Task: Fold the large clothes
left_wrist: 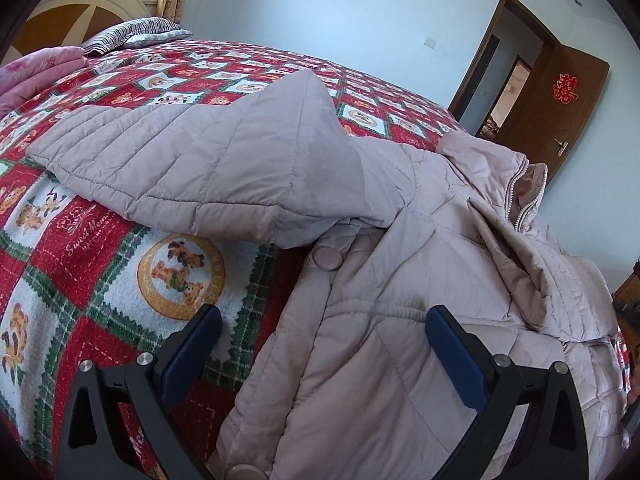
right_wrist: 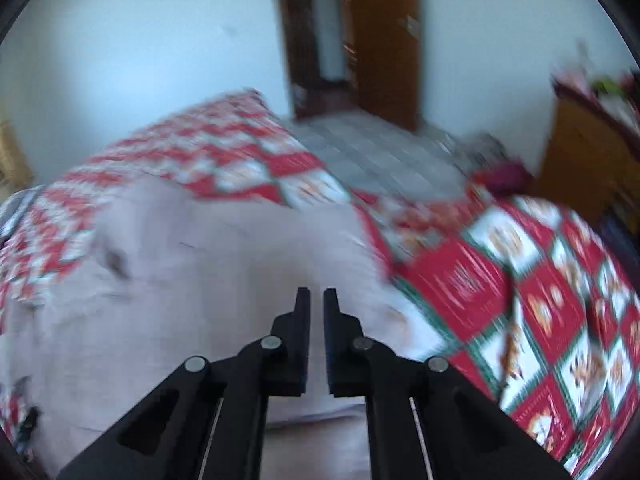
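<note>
Tool point(left_wrist: 322, 328) over quilted coat point(left_wrist: 380, 360) (puffy)

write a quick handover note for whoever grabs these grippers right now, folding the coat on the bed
Left gripper: open, nothing held, hovering over the edge of the padded coat.
Right gripper: shut, nothing visibly between the jaws, above the coat; this view is blurred.
Coat: spread on the red patterned bedspread, one sleeve lying out to the side, collar toward the open door.
Done: coat laid out; no finished fold visible.
Left: bring the sleeve in, fold the body.
</note>
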Demonstrator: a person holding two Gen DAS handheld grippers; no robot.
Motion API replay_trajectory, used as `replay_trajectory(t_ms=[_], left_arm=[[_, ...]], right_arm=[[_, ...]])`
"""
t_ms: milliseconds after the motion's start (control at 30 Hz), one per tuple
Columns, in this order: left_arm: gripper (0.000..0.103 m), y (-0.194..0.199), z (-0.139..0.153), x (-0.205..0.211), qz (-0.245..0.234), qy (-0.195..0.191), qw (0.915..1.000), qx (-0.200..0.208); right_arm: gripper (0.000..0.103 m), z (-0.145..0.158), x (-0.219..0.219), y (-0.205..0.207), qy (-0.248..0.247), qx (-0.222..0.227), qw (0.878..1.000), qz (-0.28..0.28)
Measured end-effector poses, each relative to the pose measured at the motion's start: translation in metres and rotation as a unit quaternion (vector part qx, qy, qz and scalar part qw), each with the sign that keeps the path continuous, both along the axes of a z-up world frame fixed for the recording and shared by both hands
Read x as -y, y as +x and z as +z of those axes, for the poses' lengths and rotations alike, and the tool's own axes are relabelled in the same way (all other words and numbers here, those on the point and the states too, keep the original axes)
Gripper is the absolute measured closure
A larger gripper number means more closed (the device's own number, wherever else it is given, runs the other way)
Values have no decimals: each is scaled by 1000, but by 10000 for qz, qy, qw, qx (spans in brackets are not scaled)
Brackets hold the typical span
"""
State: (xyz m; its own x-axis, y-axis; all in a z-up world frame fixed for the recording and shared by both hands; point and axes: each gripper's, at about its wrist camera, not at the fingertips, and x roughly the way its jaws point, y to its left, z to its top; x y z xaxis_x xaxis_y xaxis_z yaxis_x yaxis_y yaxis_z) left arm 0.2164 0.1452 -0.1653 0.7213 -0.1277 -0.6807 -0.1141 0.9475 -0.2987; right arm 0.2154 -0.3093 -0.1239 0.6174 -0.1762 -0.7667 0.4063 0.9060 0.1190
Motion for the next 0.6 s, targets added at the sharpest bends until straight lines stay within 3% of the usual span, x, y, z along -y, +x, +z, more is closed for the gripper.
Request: replay_trajectory(t_ms=[100, 200, 267, 300, 400, 500, 600], left_arm=[[1, 1, 0, 1, 3, 39, 10000, -23], [1, 1, -1, 1, 5, 87, 10000, -46], [1, 1, -1, 2, 5, 83, 10000, -41], [1, 1, -1, 2, 6, 87, 10000, -43], [1, 1, -1, 2, 7, 113, 9999, -50], [1, 1, -1, 2, 6, 102, 9999, -47], [1, 1, -1, 2, 4, 94, 9999, -42]], right_arm=[[98, -27, 6, 3, 378, -276, 9989, -82], [98, -18, 4, 7, 176, -573, 9981, -161], [96, -5, -8, 0, 11, -442, 9985, -317], [88, 8, -24, -6, 13, -104, 9999, -90], [88, 21, -84, -4, 432, 393, 9916, 1150], [88, 18, -156, 3, 511, 401, 9733, 2202], [88, 4, -207, 6, 395, 351, 9584, 2804]])
